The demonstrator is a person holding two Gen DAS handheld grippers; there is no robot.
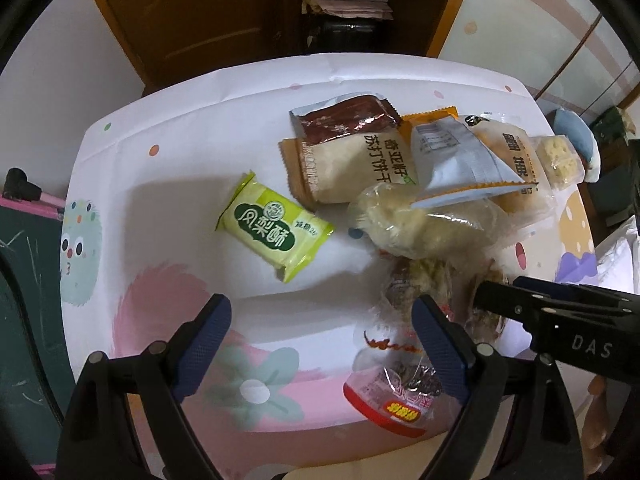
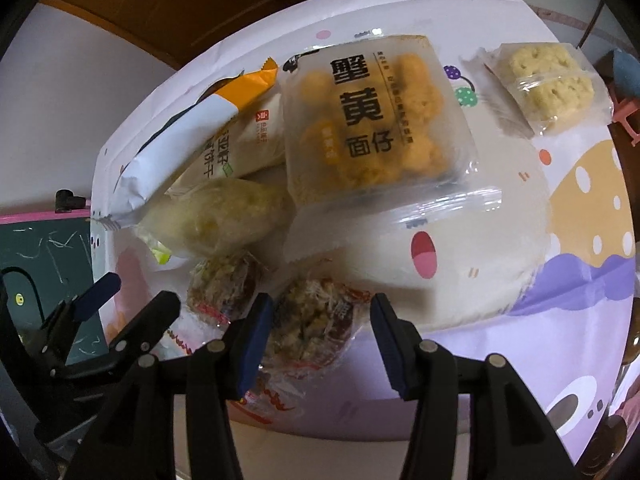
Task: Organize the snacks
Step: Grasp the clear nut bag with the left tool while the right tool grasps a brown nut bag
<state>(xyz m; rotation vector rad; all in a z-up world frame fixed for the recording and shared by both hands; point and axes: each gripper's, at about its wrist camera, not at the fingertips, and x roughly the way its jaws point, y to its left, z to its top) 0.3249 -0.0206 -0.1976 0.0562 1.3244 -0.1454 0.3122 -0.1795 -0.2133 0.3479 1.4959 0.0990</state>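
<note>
Snack packets lie in a heap on a small table with a cartoon-print cloth [image 1: 160, 200]. A green pineapple-cake packet [image 1: 276, 226] lies alone, left of the heap. My left gripper [image 1: 324, 344] hangs open over bare cloth near the front edge, its right finger beside a red-rimmed clear packet [image 1: 392, 392]. My right gripper [image 2: 320, 344] stands open astride a clear-wrapped nutty bar [image 2: 312, 320]; a gap shows at the right pad. Beyond it lie a crab-roe noodle packet [image 2: 368, 116], a pale yellow bag [image 2: 224, 216] and a white-and-orange packet [image 2: 192, 132].
A brown packet [image 1: 344, 118] and a beige cracker packet [image 1: 348, 168] lie at the back of the heap, and a yellow cracker pack [image 2: 548, 80] at the far right. A wooden cabinet [image 1: 200, 20] stands behind the table, a green chalkboard [image 1: 24, 280] at its left.
</note>
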